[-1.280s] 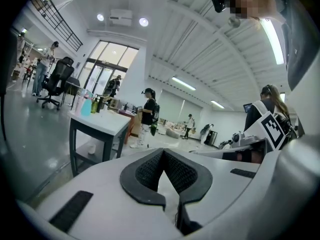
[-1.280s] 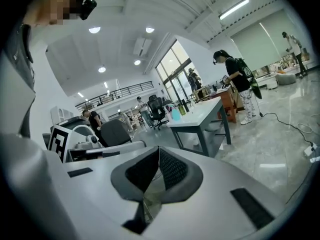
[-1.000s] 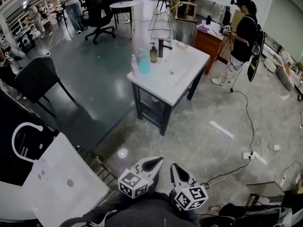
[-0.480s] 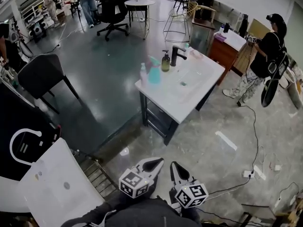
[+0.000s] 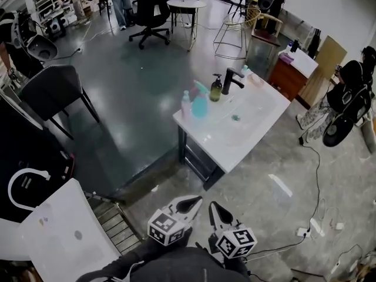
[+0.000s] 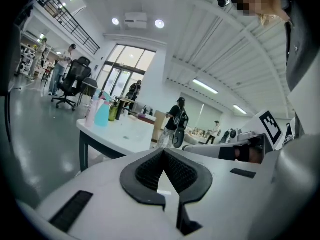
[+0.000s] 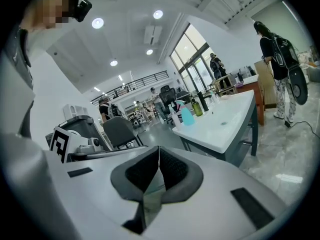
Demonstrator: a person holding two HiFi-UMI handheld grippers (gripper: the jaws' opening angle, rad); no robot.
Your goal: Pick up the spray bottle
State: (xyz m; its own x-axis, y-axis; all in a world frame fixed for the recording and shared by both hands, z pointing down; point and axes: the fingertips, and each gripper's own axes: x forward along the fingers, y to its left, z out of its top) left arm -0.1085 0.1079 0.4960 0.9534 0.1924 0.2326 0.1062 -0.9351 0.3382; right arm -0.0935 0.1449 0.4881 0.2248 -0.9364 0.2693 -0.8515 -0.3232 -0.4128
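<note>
The teal spray bottle stands at the left end of a white sink counter, several steps ahead of me. Beside it are a pale pink bottle, a green soap dispenser and a black faucet. My left gripper and right gripper sit side by side at the bottom of the head view, both shut and empty, far from the bottle. The left gripper view shows the spray bottle beyond the shut gripper. In the right gripper view the spray bottle stands past the shut gripper.
A second white sink unit lies at the lower left, next to a black chair. A person stands right of the counter. Cables and a power strip lie on the floor at right. Office chairs and a round table stand behind.
The sink counter with the bottles has shifted right and nearer in the head view as I walk toward it. Both grippers stay shut at the bottom of the view.
</note>
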